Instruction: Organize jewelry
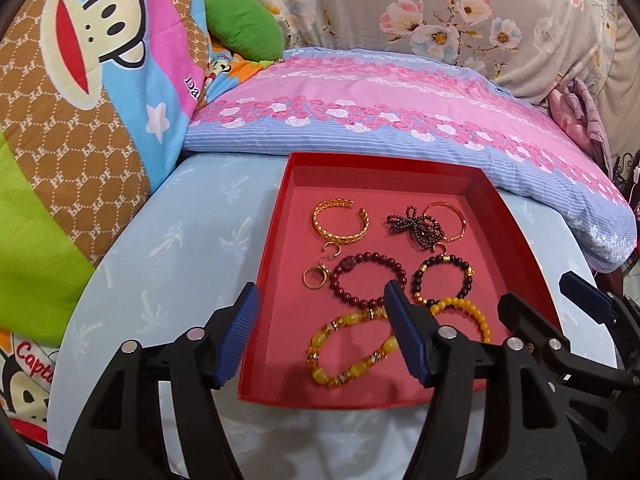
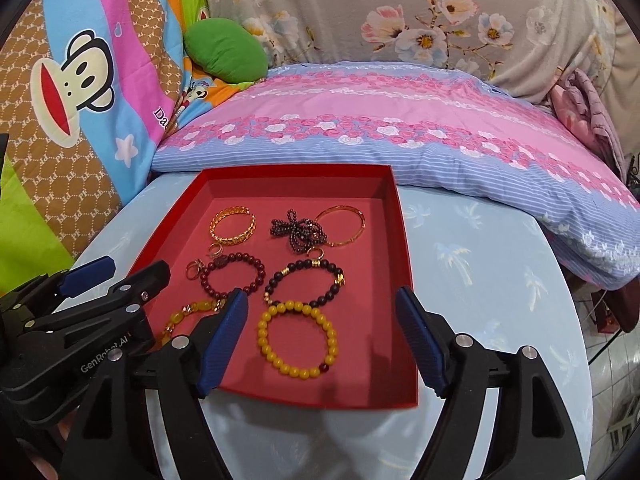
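A shallow red tray (image 1: 384, 162) (image 2: 296, 176) lies on a light blue round surface (image 1: 180, 260). In it are a gold cuff (image 1: 340, 222), a dark bead strand (image 1: 416, 226), a thin gold bangle (image 1: 463, 222), a gold ring (image 1: 314, 278), and bead bracelets in dark red (image 1: 372, 256), black and gold (image 1: 466, 276), chunky amber (image 1: 348, 372) and plain yellow (image 2: 296, 370). My left gripper (image 1: 322, 296) hovers open over the tray's near left part. Above the near right part my right gripper (image 2: 322, 296) also stands open. Nothing is held.
A pink and blue floral pillow (image 1: 400, 112) lies right behind the tray. A cartoon monkey blanket (image 1: 80, 80) and a green cushion (image 1: 244, 28) rise at the left. The blue surface drops off at the right to tiled floor (image 2: 616, 380).
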The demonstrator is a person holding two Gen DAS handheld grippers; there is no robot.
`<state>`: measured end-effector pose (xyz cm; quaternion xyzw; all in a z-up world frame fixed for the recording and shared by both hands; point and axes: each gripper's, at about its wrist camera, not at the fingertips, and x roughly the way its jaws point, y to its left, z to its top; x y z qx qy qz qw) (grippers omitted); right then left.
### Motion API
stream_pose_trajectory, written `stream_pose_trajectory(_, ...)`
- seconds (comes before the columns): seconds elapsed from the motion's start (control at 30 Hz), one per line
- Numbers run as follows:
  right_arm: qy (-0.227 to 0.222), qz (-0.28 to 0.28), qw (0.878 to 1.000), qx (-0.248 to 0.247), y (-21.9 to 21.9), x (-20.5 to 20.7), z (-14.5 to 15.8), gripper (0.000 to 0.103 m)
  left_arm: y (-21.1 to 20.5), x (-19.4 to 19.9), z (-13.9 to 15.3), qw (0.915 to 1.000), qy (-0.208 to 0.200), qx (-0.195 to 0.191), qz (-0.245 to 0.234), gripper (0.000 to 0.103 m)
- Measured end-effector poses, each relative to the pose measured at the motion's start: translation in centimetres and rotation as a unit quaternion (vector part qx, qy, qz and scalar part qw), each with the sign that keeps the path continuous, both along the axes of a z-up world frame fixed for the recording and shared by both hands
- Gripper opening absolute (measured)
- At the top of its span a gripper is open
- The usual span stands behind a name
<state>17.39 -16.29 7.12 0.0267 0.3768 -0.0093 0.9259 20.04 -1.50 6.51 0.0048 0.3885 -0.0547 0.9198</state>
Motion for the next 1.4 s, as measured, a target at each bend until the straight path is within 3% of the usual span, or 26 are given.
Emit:
stream_pose_trajectory(0.4,0.002,-0.013,1.0,-0.002,-0.4,-3.6,0.3,0.084,0.7,-3.4,0.1,0.9999,-0.004,-0.004,0.012,0.082)
stream_pose_trajectory(0.67,0.021,-0.015,1.0,-0.002,-0.4,-4.6,-0.3,0.084,1.0,-5.1,-0.4,0.9999,-0.002,0.0,0.015,0.084)
stream_pose_trajectory(0.93,0.007,-0.026,0.999,-0.018,-0.4,-5.6,-0.4,0.086,1.1,-5.9,-0.8,0.9998,0.003,-0.004,0.019,0.087)
stream_pose_trajectory(1.0,0.006,-0.034,0.999,-0.02,-0.6,-5.7,-0.4,0.097,1.2,-6.0,-0.8,0.9997,0.002,-0.003,0.023,0.088)
stream_pose_trajectory(1.4,0.003,-0.043,0.999,-0.014,-1.1,-6.3,-0.4,0.097,0.7,-6.3,-0.6,0.9997,-0.005,0.012,0.02,0.092)
